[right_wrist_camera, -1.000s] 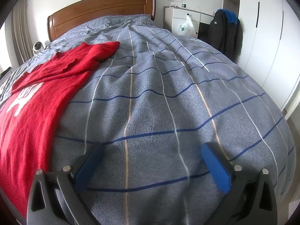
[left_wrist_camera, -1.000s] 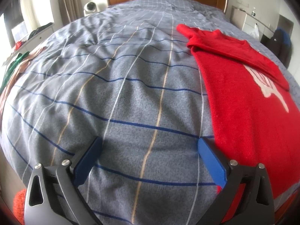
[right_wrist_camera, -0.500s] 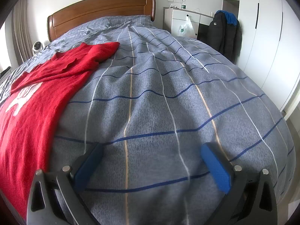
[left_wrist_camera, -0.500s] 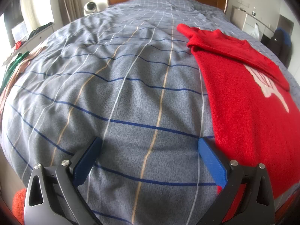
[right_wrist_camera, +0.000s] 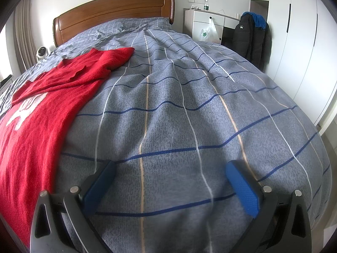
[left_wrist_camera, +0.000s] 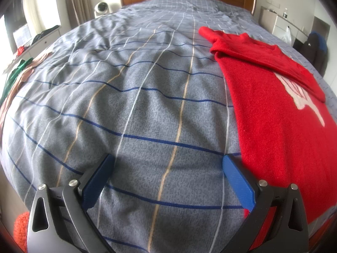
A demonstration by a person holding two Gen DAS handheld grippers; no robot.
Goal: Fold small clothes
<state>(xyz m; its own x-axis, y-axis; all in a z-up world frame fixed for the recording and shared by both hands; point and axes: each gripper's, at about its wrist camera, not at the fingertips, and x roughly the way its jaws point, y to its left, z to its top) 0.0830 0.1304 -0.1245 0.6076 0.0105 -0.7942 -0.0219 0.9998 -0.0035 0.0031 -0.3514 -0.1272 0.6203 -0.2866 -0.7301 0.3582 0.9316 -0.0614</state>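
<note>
A red knitted sweater [left_wrist_camera: 273, 113] with a white chest print lies flat on the grey checked bed cover [left_wrist_camera: 134, 105], one sleeve folded across its upper part. It fills the right side of the left wrist view and the left side of the right wrist view, sweater [right_wrist_camera: 35, 118]. My left gripper [left_wrist_camera: 167, 164] hovers open over bare cover just left of the sweater's side edge. My right gripper [right_wrist_camera: 169, 168] is open above the cover to the right of the sweater. Neither holds anything.
A wooden headboard [right_wrist_camera: 113, 14] closes the far end of the bed. A white dresser with a plastic bag [right_wrist_camera: 207, 33] and a dark jacket [right_wrist_camera: 252, 40] stand at the right. Green and tan clothes [left_wrist_camera: 14, 78] lie at the left bed edge.
</note>
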